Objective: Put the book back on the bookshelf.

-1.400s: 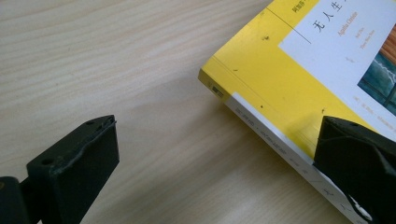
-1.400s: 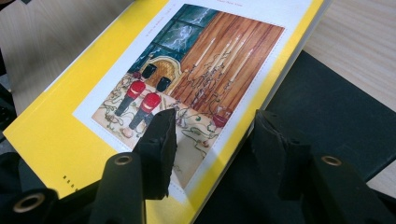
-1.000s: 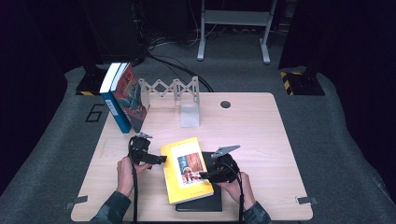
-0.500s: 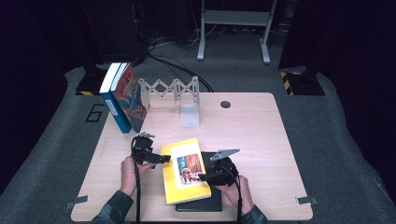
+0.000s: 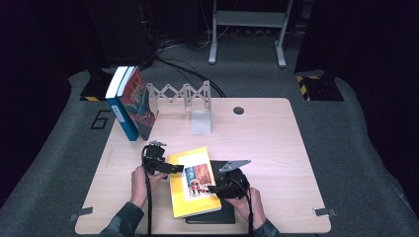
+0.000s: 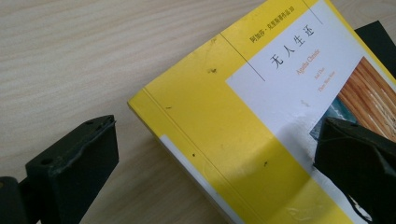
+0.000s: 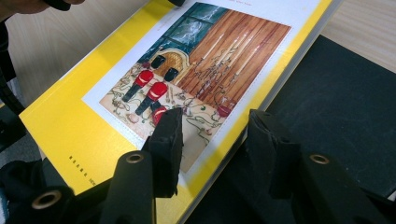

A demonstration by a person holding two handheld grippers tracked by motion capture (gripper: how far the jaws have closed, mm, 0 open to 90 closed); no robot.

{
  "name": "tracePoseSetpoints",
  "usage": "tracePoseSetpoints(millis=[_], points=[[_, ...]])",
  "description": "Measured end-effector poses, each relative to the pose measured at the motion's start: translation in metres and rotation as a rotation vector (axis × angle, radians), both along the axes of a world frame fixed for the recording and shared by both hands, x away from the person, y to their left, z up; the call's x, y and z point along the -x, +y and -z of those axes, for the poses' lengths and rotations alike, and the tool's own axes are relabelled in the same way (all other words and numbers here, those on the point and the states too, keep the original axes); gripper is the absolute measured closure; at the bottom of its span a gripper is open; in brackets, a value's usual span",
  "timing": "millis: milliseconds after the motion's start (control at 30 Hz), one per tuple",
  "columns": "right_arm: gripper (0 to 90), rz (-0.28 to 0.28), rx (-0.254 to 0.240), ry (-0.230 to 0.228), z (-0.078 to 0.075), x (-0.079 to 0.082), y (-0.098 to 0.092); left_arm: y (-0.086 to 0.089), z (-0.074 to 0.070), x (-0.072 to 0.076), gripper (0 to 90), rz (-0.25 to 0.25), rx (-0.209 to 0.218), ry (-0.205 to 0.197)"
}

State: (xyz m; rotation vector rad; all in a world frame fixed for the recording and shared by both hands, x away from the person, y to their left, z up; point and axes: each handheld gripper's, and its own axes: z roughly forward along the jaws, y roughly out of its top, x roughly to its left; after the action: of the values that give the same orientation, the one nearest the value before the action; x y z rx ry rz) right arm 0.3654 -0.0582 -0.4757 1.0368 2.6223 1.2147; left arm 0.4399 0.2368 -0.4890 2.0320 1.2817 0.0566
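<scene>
The high view looks down from afar; both tool views sit close, sharing the yellow book (image 5: 191,181).

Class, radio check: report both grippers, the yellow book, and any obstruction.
Left gripper open, straddling the yellow book corner. Right gripper open astride its opposite edge. Book lies partly on a black book. Nothing in the way.

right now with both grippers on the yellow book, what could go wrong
1. The right gripper straddles the yellow book's edge with open jaws; closing may pinch only the cover, which could bend or tear.
2. The book lies partly on a black book; lifting or sliding it may drag that one along.
3. The left gripper spans the spine corner, jaws wide; one jaw rests on the cover. If only one side lifts, the book could twist and slip.
</scene>
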Motion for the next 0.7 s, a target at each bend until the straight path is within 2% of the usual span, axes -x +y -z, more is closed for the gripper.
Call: tracePoseSetpoints(millis=[133,300,367,400,433,633,667,700], points=[[55.8,0.0,0.0,0.001,0.0,0.0,0.0,-0.0007,0.0019,0.0,0.0,-0.004,0.009,0.001],[55.8,0.0,0.003,-0.001,-0.0002,0.0003,0.0006,-0.0027,0.0046,0.0006,0.0,-0.003,0.051,0.026],[55.8,-0.004,0.011,-0.01,-0.0006,-0.0001,0.0015,-0.0031,0.0049,0.0002,0.0,0.001,0.055,0.028],[55.8,0.003,0.009,0.006,-0.0012,0.0011,0.0023,-0.0033,0.0049,0.0004,0.0,0.001,0.056,0.034],[55.8,0.003,0.008,-0.011,-0.0007,0.0004,0.0027,-0.0033,0.0052,0.0002,0.0,0.0,0.058,0.033],[55.8,-0.007,0.017,-0.02,-0.0011,0.0006,0.0048,-0.003,0.0069,-0.0002,0.0,0.003,0.076,0.046],[55.7,-0.001,0.015,-0.004,-0.0016,0.0016,0.0055,-0.003,0.0069,-0.0002,0.0,0.002,0.076,0.046],[55.7,-0.007,0.018,-0.014,-0.0012,0.0009,0.0055,-0.0032,0.0067,-0.0003,0.0,0.002,0.076,0.048]])
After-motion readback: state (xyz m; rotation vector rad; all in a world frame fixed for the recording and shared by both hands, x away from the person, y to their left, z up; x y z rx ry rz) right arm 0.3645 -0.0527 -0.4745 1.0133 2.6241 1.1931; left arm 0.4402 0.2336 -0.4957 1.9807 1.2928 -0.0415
